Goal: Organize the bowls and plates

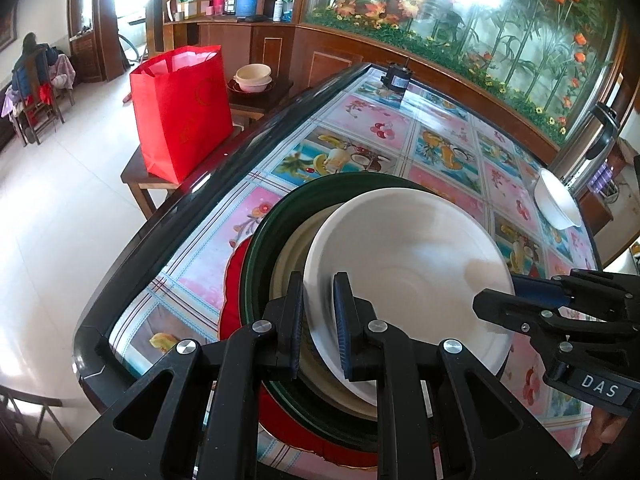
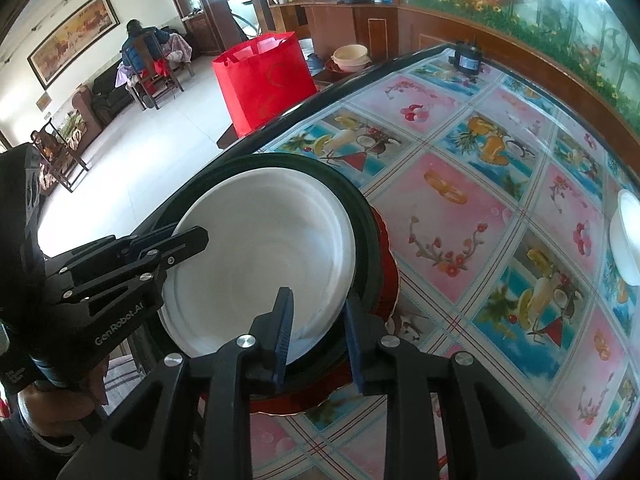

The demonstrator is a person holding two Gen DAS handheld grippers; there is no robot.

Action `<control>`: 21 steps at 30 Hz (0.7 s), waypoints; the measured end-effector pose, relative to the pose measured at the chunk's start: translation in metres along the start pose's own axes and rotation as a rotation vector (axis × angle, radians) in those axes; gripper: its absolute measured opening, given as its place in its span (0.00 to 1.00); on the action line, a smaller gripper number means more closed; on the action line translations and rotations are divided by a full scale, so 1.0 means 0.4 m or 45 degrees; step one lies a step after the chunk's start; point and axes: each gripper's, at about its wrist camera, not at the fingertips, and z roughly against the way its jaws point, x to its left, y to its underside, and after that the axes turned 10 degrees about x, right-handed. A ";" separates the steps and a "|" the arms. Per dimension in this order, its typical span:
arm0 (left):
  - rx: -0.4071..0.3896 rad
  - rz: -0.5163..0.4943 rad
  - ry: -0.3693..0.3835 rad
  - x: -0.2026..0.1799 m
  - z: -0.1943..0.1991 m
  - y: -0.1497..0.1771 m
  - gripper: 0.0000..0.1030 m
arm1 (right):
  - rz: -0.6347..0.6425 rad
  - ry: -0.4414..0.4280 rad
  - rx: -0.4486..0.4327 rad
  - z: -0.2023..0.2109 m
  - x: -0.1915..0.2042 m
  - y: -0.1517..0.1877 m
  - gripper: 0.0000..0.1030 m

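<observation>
A white bowl (image 1: 408,256) sits tilted in a stack: a cream dish (image 1: 288,256), a dark green plate (image 1: 264,236) and a red plate (image 1: 234,276) under it. My left gripper (image 1: 318,316) is shut on the white bowl's near rim. My right gripper (image 2: 316,332) straddles the bowl's (image 2: 264,256) right rim over the green plate (image 2: 360,216), jaws apart, and also shows in the left wrist view (image 1: 516,300). A second white bowl (image 1: 558,200) stands at the table's far right (image 2: 626,236).
The table (image 2: 460,208) has a fruit-pattern cloth and a dark raised edge (image 1: 168,208). A red bag (image 1: 182,110) stands on a stool beside it. A small black device (image 1: 396,78) sits at the far end. A metal kettle (image 1: 588,148) stands at the right.
</observation>
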 end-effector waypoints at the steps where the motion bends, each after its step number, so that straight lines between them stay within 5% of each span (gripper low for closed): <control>1: -0.002 -0.005 -0.002 -0.002 0.000 0.000 0.14 | -0.001 -0.003 -0.002 0.002 0.000 0.000 0.26; 9: -0.053 0.002 -0.038 -0.005 0.012 0.002 0.17 | -0.038 -0.022 -0.047 0.030 -0.020 0.018 0.37; 17: -0.139 -0.019 -0.075 -0.011 0.059 -0.002 0.56 | -0.068 -0.018 -0.095 0.057 -0.044 0.042 0.53; 21: -0.193 -0.033 -0.086 -0.021 0.079 -0.006 0.61 | -0.077 -0.020 -0.091 0.057 -0.056 0.050 0.56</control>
